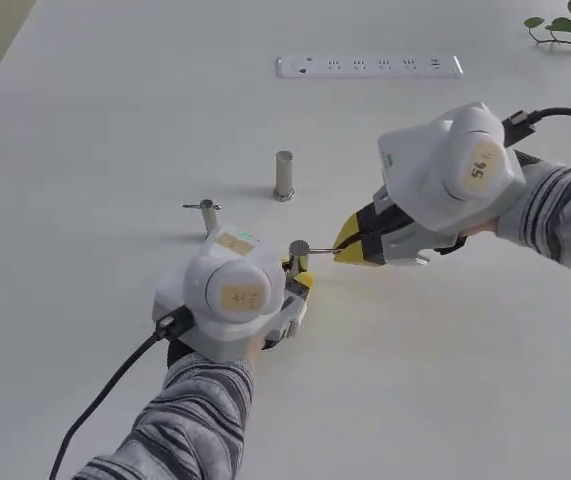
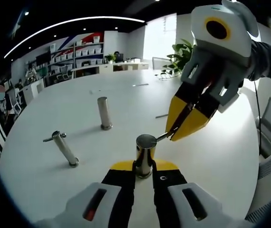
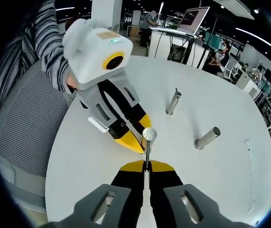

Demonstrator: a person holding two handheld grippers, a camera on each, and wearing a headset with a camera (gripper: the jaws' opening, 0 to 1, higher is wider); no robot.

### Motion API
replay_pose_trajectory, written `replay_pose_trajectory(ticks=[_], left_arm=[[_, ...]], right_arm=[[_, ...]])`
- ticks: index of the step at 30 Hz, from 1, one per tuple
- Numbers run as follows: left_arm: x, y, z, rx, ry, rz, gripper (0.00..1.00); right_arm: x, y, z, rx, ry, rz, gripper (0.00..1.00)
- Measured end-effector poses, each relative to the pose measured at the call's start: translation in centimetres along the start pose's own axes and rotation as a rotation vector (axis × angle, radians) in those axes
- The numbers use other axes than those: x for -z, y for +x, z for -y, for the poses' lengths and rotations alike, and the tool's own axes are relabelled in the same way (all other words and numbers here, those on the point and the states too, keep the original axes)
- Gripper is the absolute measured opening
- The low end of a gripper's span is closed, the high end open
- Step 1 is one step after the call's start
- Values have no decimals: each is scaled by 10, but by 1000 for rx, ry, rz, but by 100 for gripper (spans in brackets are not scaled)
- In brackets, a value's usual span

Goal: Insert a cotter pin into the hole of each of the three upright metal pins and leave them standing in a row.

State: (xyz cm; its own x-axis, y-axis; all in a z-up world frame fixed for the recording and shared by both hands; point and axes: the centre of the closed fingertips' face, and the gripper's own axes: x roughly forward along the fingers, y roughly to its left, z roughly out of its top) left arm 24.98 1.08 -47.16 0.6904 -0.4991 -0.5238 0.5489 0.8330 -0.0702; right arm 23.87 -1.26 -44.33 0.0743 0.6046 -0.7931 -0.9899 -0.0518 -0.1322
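Three metal pins (image 1: 284, 176) upright on the surface (image 1: 115, 120); we clamp the nearest pin (image 2: 145, 154) in our left hand-held gripper (image 2: 144, 167), cotter pin (image 2: 162, 137) pinched in the right hand-held gripper (image 2: 175, 132).

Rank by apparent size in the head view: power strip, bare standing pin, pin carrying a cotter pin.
1. power strip
2. bare standing pin
3. pin carrying a cotter pin
The two pins may really match.

I see silver metal pins (image 1: 284, 175) on a white desk (image 1: 115, 120). My left hand-held gripper (image 1: 300, 282) and right hand-held gripper (image 1: 345, 245) have yellow tips.
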Motion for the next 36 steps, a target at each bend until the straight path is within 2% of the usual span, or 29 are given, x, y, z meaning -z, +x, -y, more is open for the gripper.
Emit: replay_pose_trajectory(ticks=[11,15,21,31,36], left_arm=[[1,0,0,3,-10,2,10],[1,0,0,5,-31,9,10],[1,0,0,4,-28,11,10],[1,0,0,1,-39,15,10],[0,0,0,0,-42,17,10]], right_arm=[[-4,6,1,6,66,15,0],[-5,8,3,12,68,20,0],[-7,11,5,19,43,13,0],[-12,12,2,39,64,28,0],[-11,7,-2,35,70,17,7]])
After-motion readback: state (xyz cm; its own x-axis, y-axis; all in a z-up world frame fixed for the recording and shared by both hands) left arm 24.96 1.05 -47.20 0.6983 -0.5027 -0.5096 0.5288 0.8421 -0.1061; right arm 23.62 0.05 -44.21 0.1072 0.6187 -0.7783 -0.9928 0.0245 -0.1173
